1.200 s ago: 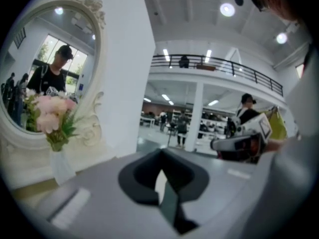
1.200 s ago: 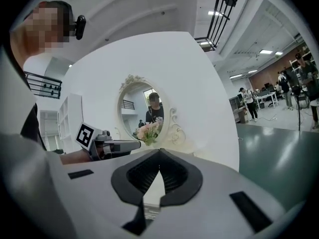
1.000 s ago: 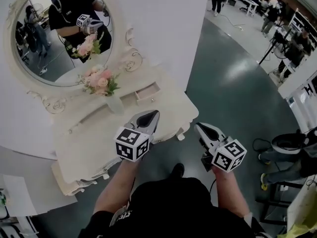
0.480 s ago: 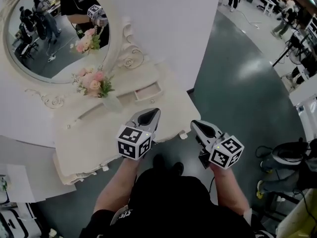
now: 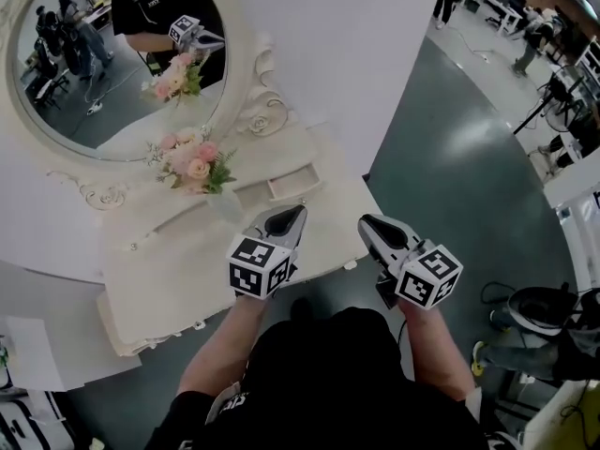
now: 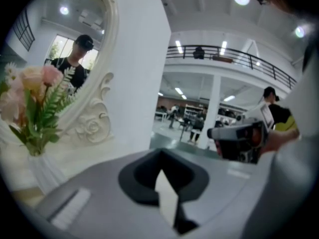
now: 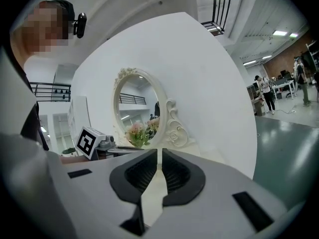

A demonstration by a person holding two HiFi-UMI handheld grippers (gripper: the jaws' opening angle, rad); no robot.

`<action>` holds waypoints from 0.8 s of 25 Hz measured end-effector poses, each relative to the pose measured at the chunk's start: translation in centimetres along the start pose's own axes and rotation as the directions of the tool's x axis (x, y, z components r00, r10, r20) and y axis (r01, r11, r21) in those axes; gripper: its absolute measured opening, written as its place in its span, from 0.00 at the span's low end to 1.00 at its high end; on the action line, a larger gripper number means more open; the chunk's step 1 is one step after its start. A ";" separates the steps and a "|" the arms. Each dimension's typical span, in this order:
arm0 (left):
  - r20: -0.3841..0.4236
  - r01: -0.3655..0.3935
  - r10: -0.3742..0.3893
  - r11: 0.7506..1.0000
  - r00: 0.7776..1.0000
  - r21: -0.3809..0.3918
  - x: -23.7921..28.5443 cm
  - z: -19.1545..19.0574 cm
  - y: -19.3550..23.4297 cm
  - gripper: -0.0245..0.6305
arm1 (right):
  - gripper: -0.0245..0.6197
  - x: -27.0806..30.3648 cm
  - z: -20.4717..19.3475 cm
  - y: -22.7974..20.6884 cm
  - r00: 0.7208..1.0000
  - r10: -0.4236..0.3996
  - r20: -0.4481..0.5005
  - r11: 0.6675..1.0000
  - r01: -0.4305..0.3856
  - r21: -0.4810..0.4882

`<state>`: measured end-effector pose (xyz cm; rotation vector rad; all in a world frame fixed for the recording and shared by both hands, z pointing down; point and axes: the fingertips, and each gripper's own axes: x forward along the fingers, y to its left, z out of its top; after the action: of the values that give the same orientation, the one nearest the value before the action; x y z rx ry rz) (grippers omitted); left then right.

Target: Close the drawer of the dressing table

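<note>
Now both claws sat nearer the dressing table (image 5: 169, 270) than 1 s earlier: approach underway, no contact yet. Drawer (image 5: 292, 184) stood ajar. L gripper (image 5: 289, 219) hovered just short of the drawer, R gripper (image 5: 367, 226) off to the drawer's right; both clenched, nothing held

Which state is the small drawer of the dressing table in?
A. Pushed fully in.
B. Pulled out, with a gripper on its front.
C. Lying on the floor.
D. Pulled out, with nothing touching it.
D: the drawer sticks out beside the flowers, and the left gripper and right gripper are both short of it.
</note>
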<state>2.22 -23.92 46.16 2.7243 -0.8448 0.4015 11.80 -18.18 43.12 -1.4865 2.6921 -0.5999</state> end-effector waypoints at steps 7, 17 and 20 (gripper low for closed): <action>-0.027 -0.025 0.024 0.999 0.999 -0.047 0.8 -1.8 2.3 0.06 | 0.08 2.3 -1.1 0.0 0.999 0.001 -0.051 1.000 -0.001 0.003; -0.092 -0.129 0.118 0.984 0.989 -0.124 5.0 -4.4 3.7 0.11 | 0.07 4.3 -0.7 -4.7 0.992 0.073 -0.098 0.997 -0.070 0.030; -0.119 -0.183 0.166 0.972 0.979 -0.150 6.3 -5.5 4.4 0.17 | 0.07 4.8 -1.1 -6.3 0.988 0.100 -0.122 0.994 -0.095 0.047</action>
<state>3.66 -28.82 54.06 2.4679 -1.0447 0.4867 14.12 -24.75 47.12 -1.3420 2.8058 -0.7611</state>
